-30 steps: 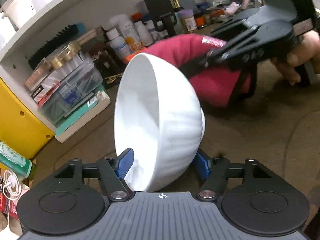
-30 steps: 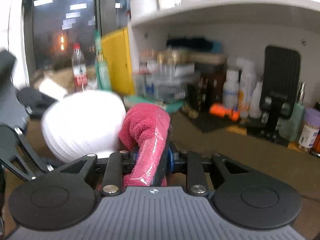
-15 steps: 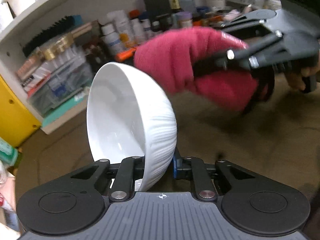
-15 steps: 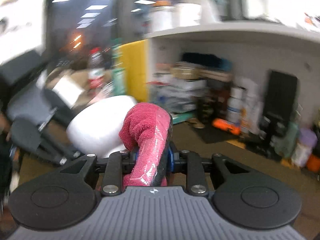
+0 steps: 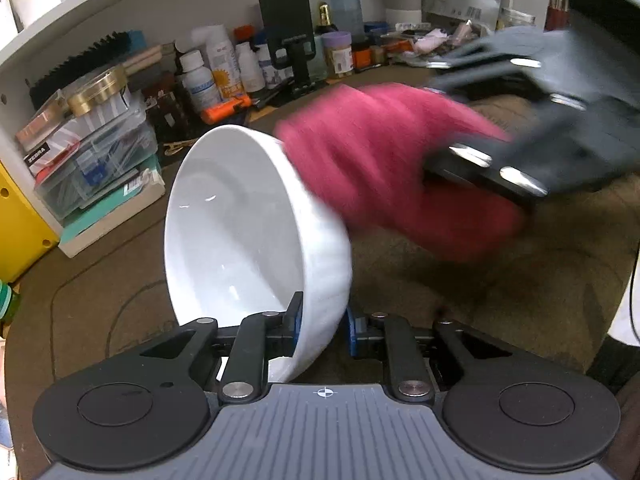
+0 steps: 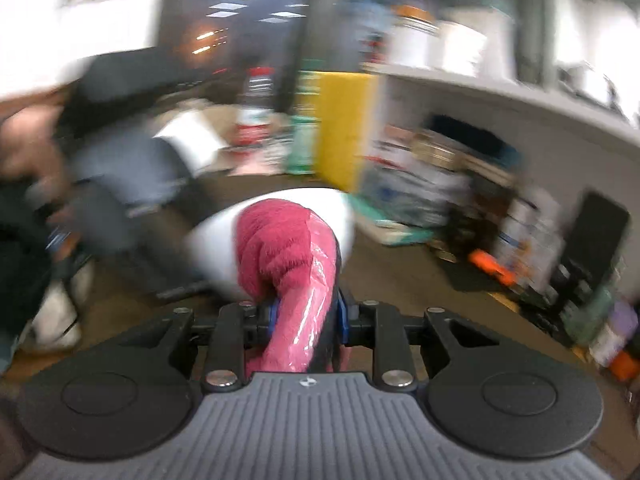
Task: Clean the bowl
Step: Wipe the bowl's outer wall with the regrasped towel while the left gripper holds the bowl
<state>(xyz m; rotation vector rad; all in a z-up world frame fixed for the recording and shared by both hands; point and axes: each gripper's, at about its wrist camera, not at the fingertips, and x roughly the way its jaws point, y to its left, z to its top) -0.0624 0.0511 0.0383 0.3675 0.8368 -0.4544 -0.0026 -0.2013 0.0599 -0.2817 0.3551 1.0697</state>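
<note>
1. White ceramic, ribbed on the outside: that's the bowl (image 5: 256, 236), tipped up on its side so the opening faces left in the left wrist view, with the glossy inside catching a couple of highlights.
2. The left gripper (image 5: 322, 320) has it pinched by the rim, one blue pad inside the wall and one outside, jaws narrow around that thin edge. The bowl is held up off the brown table (image 5: 500, 280) and isn't resting on it.
3. The right gripper (image 6: 306, 316) is clamped tight on a magenta fuzzy cloth (image 6: 288, 256) with a strip of shiny clear film running down one side. From the left wrist view the same cloth (image 5: 392, 168) is pressed against the bowl's outer wall on the right, up near the rim.
4. In the right wrist view the bowl (image 6: 212, 248) sits just behind the cloth, touching it. Everything in that view is badly smeared, so fine detail is a no-go.
5. Along the table's far edge, under a white shelf (image 5: 120, 12): a stack of clear plastic boxes (image 5: 92, 156), some white bottles (image 5: 208, 76), an orange tool (image 5: 226, 108) and a black phone stand (image 5: 288, 28). A yellow cabinet (image 5: 20, 224) stands by the table's left edge.
</note>
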